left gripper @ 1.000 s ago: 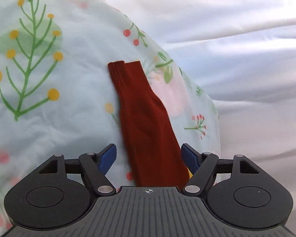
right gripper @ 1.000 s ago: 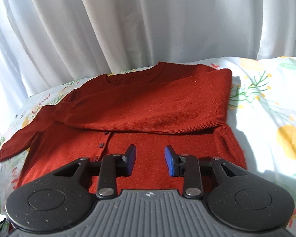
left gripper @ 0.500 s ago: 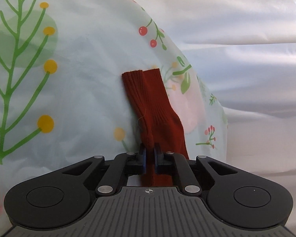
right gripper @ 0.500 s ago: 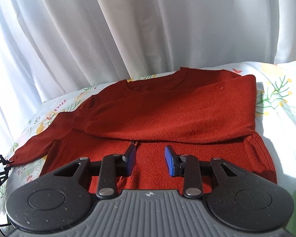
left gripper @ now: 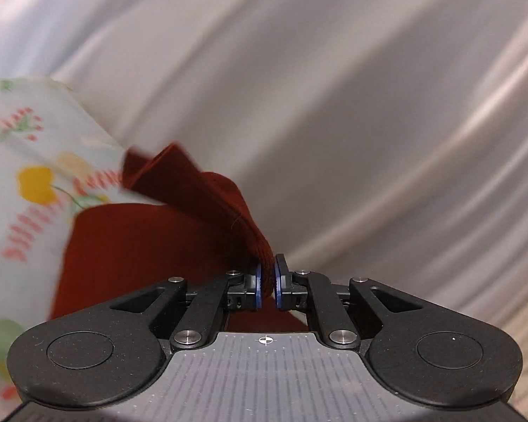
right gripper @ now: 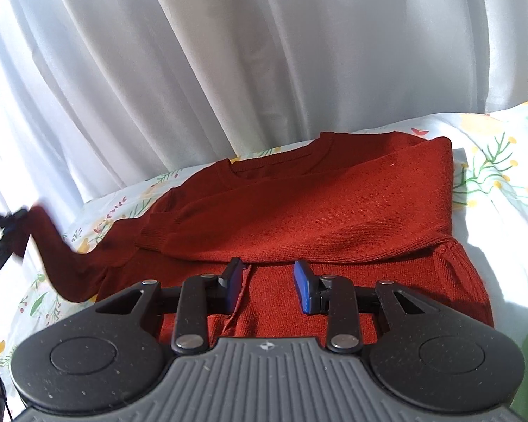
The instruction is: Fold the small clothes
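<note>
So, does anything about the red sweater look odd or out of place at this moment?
Only the sleeve: it is raised off the floral sheet, pinched in the left gripper. The sweater lies flat, the other sleeve folded across it.

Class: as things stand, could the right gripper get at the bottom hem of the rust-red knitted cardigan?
Probably yes: the right gripper is open directly over the rust-red knitted cardigan, with nothing between.

We see the right gripper gaping over the rust-red cardigan, nothing between its fingers. White curtain walls off the back; floral sheet lies bare on the right.
</note>
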Available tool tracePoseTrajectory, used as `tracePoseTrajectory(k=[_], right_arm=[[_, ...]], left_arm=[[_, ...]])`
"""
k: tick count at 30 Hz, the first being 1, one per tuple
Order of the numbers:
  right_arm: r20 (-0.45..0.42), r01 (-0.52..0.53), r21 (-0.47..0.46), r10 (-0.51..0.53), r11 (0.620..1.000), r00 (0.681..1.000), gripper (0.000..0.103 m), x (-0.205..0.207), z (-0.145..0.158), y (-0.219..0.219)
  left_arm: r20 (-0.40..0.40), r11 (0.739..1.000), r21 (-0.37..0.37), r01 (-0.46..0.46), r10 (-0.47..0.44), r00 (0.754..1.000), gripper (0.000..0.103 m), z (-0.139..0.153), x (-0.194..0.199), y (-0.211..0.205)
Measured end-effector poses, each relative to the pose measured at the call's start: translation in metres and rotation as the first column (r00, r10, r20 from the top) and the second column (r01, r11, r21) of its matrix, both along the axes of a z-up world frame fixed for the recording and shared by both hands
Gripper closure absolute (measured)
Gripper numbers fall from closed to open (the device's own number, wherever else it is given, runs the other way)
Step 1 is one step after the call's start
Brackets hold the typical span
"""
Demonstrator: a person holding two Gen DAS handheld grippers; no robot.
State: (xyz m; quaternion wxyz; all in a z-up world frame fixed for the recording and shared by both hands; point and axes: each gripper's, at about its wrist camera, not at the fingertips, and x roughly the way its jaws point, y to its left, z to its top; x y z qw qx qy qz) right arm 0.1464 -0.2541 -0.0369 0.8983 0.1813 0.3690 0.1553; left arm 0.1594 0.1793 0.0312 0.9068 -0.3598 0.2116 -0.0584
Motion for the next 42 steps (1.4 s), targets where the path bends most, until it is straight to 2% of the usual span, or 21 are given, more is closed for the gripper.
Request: tracePoseTrajectory(k=[1, 3, 5, 8, 12, 15, 18, 20, 26, 27, 28, 29, 32, 35, 37, 39, 42], right_arm=[[-0.001, -0.004, 0.009, 0.004, 1.0, 1.0, 0.072, 0.0, 0.0, -0.001], [-0.01, -0.004, 0.031, 0.004, 1.0, 1.0, 0.072, 0.001, -0.002, -0.004], [-0.028, 0.001, 0.071, 0.001, 0.997, 1.0, 0.072, 0.005, -0.005, -0.007], [-0.071, 0.002, 0.154, 0.009, 0.988, 0.997, 0.072, 0.018, -0.012, -0.012], [-0.141, -0.017, 0.261, 0.055, 0.965, 0.988, 0.072, 0.05, -0.027, -0.003], [-0.182, -0.022, 0.316, 0.084, 0.948, 0.98, 0.07, 0.081, -0.04, 0.01], [-0.234, -0.01, 0.357, 0.1, 0.934, 0.967, 0.062, 0.11, -0.053, 0.021], [-0.24, -0.016, 0.356, 0.108, 0.934, 0.965, 0.055, 0.121, -0.059, 0.028], [-0.211, -0.062, 0.344, 0.142, 0.937, 0.967, 0.056, 0.14, -0.063, 0.05], [-0.208, -0.074, 0.329, 0.149, 0.941, 0.967, 0.062, 0.141, -0.062, 0.055], [-0.191, -0.091, 0.31, 0.155, 0.946, 0.969, 0.089, 0.141, -0.06, 0.06], [-0.174, -0.099, 0.282, 0.152, 0.954, 0.973, 0.099, 0.139, -0.056, 0.065], [-0.057, -0.067, 0.134, 0.075, 0.989, 0.996, 0.099, 0.127, -0.027, 0.068], [0.057, 0.028, -0.023, -0.027, 0.999, 0.998, 0.099, 0.12, -0.008, 0.052], [0.046, 0.078, -0.063, -0.076, 0.995, 0.996, 0.099, 0.125, -0.009, 0.034], [-0.003, 0.116, -0.056, -0.117, 0.992, 0.993, 0.099, 0.129, -0.015, 0.019], [0.007, 0.121, -0.063, -0.121, 0.991, 0.993, 0.099, 0.127, -0.015, 0.01]], left_arm=[[-0.028, 0.999, 0.007, 0.052, -0.051, 0.998, 0.091, -0.006, 0.009, -0.019], [-0.122, 0.995, -0.002, 0.105, -0.104, 0.987, 0.068, -0.026, 0.022, -0.045], [-0.22, 0.992, -0.048, 0.119, -0.127, 0.967, 0.053, -0.049, 0.024, -0.057], [-0.305, 0.995, -0.084, 0.049, -0.073, 0.95, 0.039, -0.072, 0.014, -0.055], [-0.352, 0.993, -0.096, -0.067, 0.03, 0.936, 0.025, -0.08, 0.003, -0.027], [-0.354, 0.99, -0.088, -0.109, 0.071, 0.933, 0.025, -0.078, -0.004, -0.013], [-0.352, 0.989, -0.071, -0.127, 0.094, 0.931, 0.024, -0.075, -0.008, -0.008], [-0.356, 0.989, -0.068, -0.135, 0.102, 0.929, 0.024, -0.076, -0.011, -0.004], [-0.376, 0.989, -0.057, -0.136, 0.105, 0.921, 0.024, -0.085, -0.009, -0.002], [-0.376, 0.99, -0.051, -0.134, 0.105, 0.921, 0.024, -0.086, -0.007, -0.002], [-0.375, 0.991, -0.043, -0.129, 0.104, 0.921, 0.024, -0.085, -0.006, -0.003], [-0.37, 0.992, -0.034, -0.122, 0.101, 0.923, 0.024, -0.084, -0.004, -0.004], [-0.353, 0.995, 0.003, -0.101, 0.096, 0.931, 0.024, -0.08, 0.001, -0.007], [-0.35, 0.997, 0.024, -0.076, 0.08, 0.934, 0.024, -0.079, 0.008, -0.012], [-0.361, 0.998, 0.028, -0.057, 0.063, 0.931, 0.024, -0.083, 0.014, -0.015], [-0.365, 0.999, 0.029, -0.042, 0.05, 0.93, 0.024, -0.085, 0.019, -0.019], [-0.374, 0.999, 0.044, -0.026, 0.041, 0.926, 0.024, -0.086, 0.026, -0.026]])
